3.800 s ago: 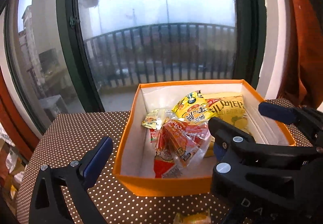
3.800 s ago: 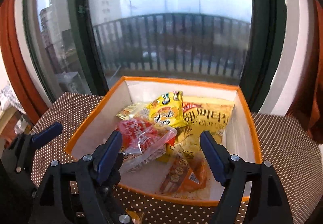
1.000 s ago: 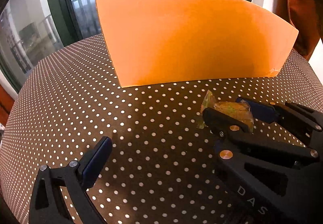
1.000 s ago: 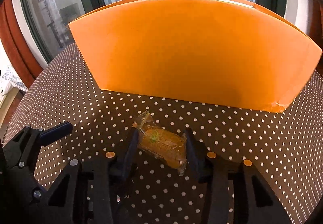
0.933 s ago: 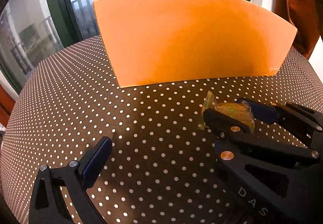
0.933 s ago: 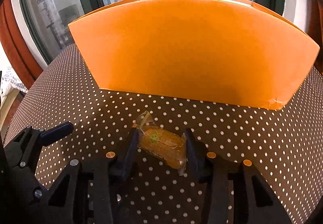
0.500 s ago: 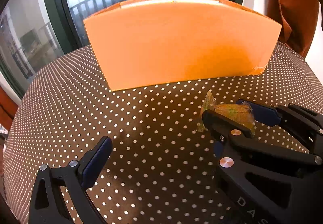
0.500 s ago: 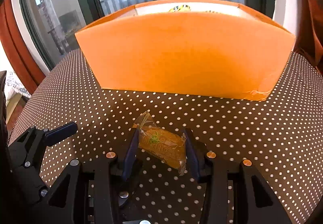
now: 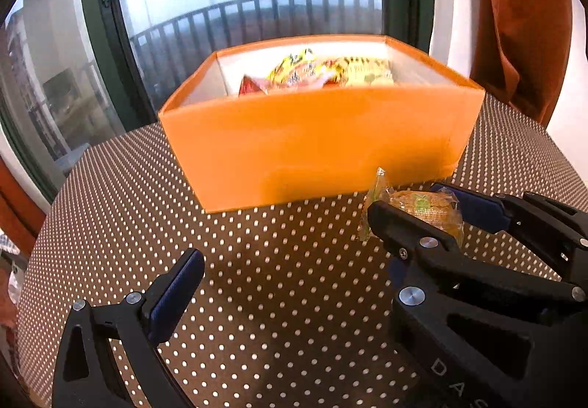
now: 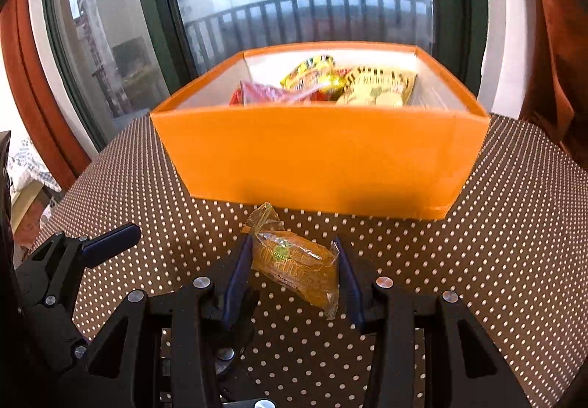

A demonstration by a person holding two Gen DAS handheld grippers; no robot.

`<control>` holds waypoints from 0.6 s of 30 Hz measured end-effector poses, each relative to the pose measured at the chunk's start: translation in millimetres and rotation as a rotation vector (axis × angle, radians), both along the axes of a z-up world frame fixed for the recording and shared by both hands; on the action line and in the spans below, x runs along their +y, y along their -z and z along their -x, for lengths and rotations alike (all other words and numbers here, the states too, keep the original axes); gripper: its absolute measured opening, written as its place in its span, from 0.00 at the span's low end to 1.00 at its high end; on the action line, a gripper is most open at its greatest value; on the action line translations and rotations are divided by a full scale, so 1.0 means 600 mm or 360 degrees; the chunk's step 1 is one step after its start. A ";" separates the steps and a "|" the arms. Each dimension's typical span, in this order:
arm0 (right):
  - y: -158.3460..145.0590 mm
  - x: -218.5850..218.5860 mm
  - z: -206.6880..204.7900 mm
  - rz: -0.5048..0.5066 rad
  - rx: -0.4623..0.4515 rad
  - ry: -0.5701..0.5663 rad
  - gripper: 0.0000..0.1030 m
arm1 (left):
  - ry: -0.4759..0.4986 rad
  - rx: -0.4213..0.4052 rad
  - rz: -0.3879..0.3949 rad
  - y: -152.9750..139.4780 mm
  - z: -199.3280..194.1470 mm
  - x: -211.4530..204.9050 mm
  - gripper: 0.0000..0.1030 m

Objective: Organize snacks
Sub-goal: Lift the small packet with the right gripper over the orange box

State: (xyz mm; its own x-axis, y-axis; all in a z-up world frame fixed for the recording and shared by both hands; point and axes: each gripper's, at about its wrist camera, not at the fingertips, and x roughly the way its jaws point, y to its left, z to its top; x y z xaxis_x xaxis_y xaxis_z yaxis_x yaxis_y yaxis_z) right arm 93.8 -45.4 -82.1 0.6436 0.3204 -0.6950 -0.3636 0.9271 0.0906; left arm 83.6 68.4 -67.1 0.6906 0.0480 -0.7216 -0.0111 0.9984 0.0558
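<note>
My right gripper [image 10: 292, 272] is shut on a small orange snack packet [image 10: 294, 266] and holds it above the polka-dot table, in front of the orange box [image 10: 319, 162]. The packet [image 9: 422, 209] and the right gripper [image 9: 433, 213] also show in the left wrist view, right of centre. The orange box [image 9: 316, 143] holds several snack bags [image 10: 330, 85], red and yellow. My left gripper [image 9: 290, 246] is open and empty, lower and to the left of the right one; only one left finger [image 10: 110, 244] shows in the right wrist view.
The brown polka-dot tablecloth [image 9: 257, 279] covers the table. A window with a dark green frame [image 10: 161, 15] and a balcony railing stands behind the box. Rust-coloured curtains [image 9: 522, 22] hang at the right.
Both grippers have risen. The right one has lifted the packet off the table, and the box's open top with its snacks has come into view.
</note>
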 end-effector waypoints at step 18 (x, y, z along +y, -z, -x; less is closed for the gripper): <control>-0.172 0.000 -0.020 -0.0100 -0.0346 -0.0047 0.46 | 0.0003 -0.0367 0.0006 -0.166 -0.023 -0.010 0.99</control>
State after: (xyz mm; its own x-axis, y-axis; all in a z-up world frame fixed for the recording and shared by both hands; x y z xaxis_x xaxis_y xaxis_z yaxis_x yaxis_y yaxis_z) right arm 105.8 -45.6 20.8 0.7658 0.3797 -0.5191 -0.4077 0.9108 0.0647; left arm 97.2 62.6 32.8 0.8375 0.0444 -0.5446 -0.0216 0.9986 0.0483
